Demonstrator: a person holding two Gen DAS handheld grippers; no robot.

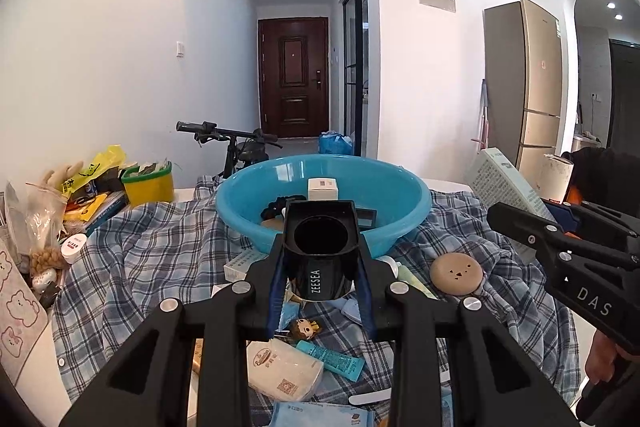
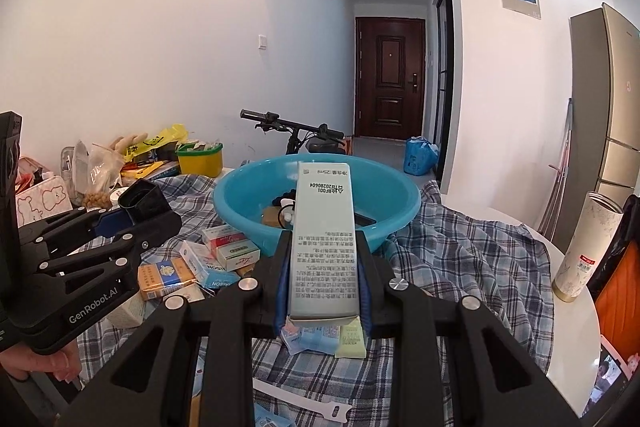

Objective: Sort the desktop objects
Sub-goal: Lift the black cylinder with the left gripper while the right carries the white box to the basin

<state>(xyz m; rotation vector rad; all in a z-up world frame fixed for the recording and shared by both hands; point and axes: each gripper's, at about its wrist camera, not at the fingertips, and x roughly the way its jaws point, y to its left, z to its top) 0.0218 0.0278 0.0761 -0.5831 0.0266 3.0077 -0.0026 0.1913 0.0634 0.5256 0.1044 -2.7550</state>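
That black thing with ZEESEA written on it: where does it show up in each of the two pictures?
Left wrist view: the black ZEESEA box sits centre, clamped in the left gripper, open end facing the camera.
Right wrist view: same box at the left edge, small, at the tip of the other gripper.
Shared landmark: the blue basin just behind it.

Right gripper point(image 2: 323, 259) clamps a tall pale-green box point(image 2: 322, 239), printed side up, its far end over the near rim of the blue basin point(image 2: 396, 203). Left gripper point(image 2: 138, 217) at left grips a black container point(image 2: 142, 199). Small cartons point(image 2: 224, 255) lie on the plaid cloth point(image 2: 460, 251) near the basin. White tube point(image 2: 584, 247) stands at the desk's right edge.
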